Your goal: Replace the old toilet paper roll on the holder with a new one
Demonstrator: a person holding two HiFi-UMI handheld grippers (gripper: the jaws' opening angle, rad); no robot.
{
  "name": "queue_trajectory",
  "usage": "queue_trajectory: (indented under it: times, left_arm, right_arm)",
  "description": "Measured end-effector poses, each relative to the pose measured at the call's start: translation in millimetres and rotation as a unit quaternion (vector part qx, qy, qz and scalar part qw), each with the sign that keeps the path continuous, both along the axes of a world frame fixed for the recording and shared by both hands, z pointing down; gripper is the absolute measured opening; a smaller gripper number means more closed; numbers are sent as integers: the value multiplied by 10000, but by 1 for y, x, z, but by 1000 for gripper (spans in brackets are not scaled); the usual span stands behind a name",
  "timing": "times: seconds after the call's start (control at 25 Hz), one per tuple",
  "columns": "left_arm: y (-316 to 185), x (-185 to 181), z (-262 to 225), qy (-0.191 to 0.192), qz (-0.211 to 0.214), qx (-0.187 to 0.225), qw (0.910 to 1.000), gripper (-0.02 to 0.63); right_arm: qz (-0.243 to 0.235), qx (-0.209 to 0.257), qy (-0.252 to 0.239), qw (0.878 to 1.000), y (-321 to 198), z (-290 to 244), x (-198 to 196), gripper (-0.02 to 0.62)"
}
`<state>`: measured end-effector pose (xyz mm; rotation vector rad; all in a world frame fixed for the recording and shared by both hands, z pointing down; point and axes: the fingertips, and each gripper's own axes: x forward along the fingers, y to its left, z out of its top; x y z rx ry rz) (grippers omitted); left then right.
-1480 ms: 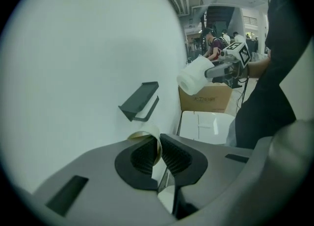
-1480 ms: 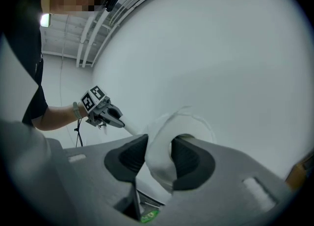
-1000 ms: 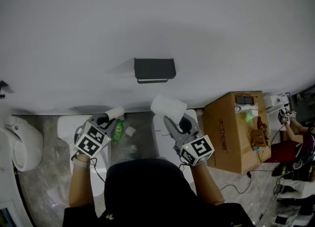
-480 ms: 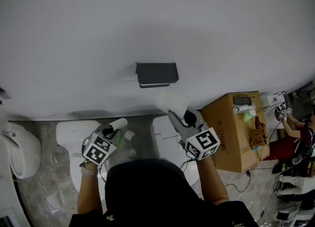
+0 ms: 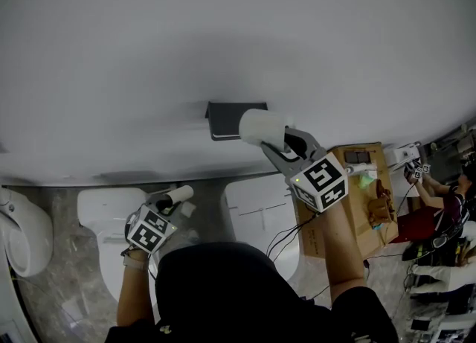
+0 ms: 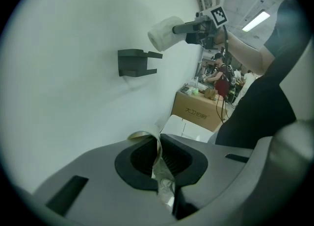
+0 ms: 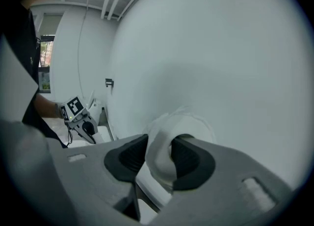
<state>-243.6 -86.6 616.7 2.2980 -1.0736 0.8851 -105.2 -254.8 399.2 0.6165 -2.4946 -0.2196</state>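
The black wall holder (image 5: 232, 119) hangs on the white wall and carries no roll. My right gripper (image 5: 274, 138) is shut on the new white roll (image 5: 260, 126), holding it right in front of the holder's right end. In the right gripper view the pads squeeze the roll's wall (image 7: 164, 146). The left gripper view shows the roll (image 6: 164, 33) just above and right of the holder (image 6: 133, 62). Lower down, my left gripper (image 5: 169, 202) is shut on the old cardboard tube (image 5: 179, 194); its thin wall (image 6: 157, 154) is pinched between the jaws.
A brown cardboard box (image 5: 355, 185) with small items on top stands at the right. Two white toilet fixtures (image 5: 256, 211) (image 5: 104, 211) sit against the wall below the holder, and a urinal (image 5: 21, 230) at far left. Another person (image 5: 439, 219) and cables are at far right.
My right gripper has risen and moved right with the new roll, from below the holder up to its level. My left gripper with the old tube has sunk slightly.
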Motion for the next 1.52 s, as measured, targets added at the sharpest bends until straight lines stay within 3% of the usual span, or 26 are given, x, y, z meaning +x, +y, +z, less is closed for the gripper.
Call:
queue_trajectory:
  times: [0.2,0.36,0.52,0.88,1.04,1.52]
  left_arm:
    - [-3,-4,8,134,33,-40,9999,34]
    - [-3,-7,14,217,19,-34,9998,34]
    - [-6,-9,15,268,30,-41,9996,34]
    - [-11,-6,25,349,35,-162,9993,34]
    - [-16,-5,29,401,13,-141,9991,34]
    - [-10,-2,42,438,-103,-282,9986,34]
  right_arm:
    - [-478,-46,1057,9932,-27,-2,-21,145]
    - [-720,-203,1893,9791,-41,12,-34,146]
    - [-842,-343,2431,9657,-55,21,-43,146]
    - [-1167,-544,3227,9377,-62,26,-54,149]
    - [-1346,-304,3474,9275,-60,29,-64,156]
    - [-1384,68,3563,9240,-72,34,-71,253]
